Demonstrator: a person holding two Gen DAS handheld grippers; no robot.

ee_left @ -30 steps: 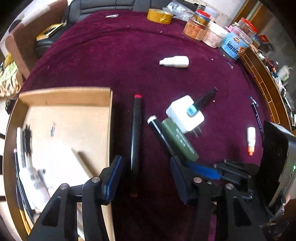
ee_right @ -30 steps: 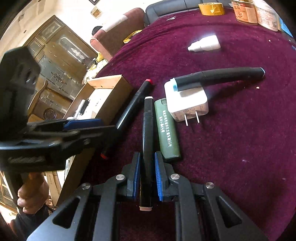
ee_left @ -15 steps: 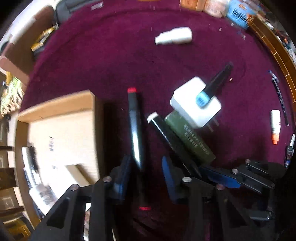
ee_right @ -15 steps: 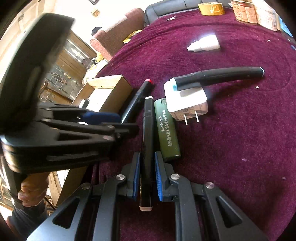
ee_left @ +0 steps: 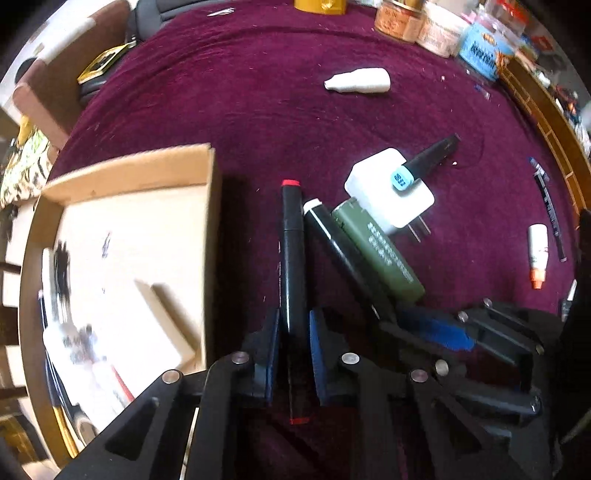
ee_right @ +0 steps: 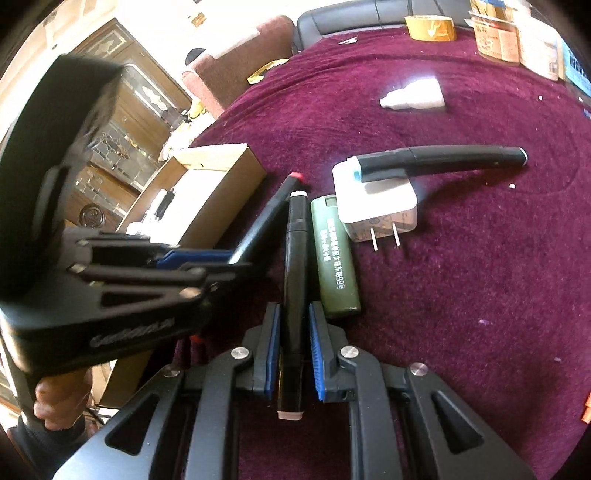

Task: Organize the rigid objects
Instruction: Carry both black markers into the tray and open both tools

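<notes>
My left gripper [ee_left: 291, 325] is shut on a black marker with red ends [ee_left: 292, 258] that lies along the maroon cloth, just right of the open cardboard box [ee_left: 212, 206]. My right gripper [ee_right: 293, 317] is shut on a black marker with white ends [ee_right: 295, 258]; it also shows in the left wrist view [ee_left: 343, 251]. A green lighter [ee_right: 334, 258] lies beside that marker. A white charger plug [ee_right: 380, 206] carries a black marker with a blue cap [ee_right: 443, 158] on top. The left gripper [ee_right: 207, 266] shows in the right wrist view.
The box [ee_right: 221, 184] holds pens and a white bottle [ee_left: 74, 343] at its left side. A white dropper bottle [ee_left: 358, 81] lies farther back. Jars [ee_left: 436, 26] and yellow tape [ee_right: 430, 27] stand at the far edge. A small orange-tipped tube [ee_left: 537, 254] and a pen [ee_left: 550, 206] lie right.
My left gripper has closed from open onto the red-ended marker. My right gripper has stayed shut on the white-ended marker, barely moving.
</notes>
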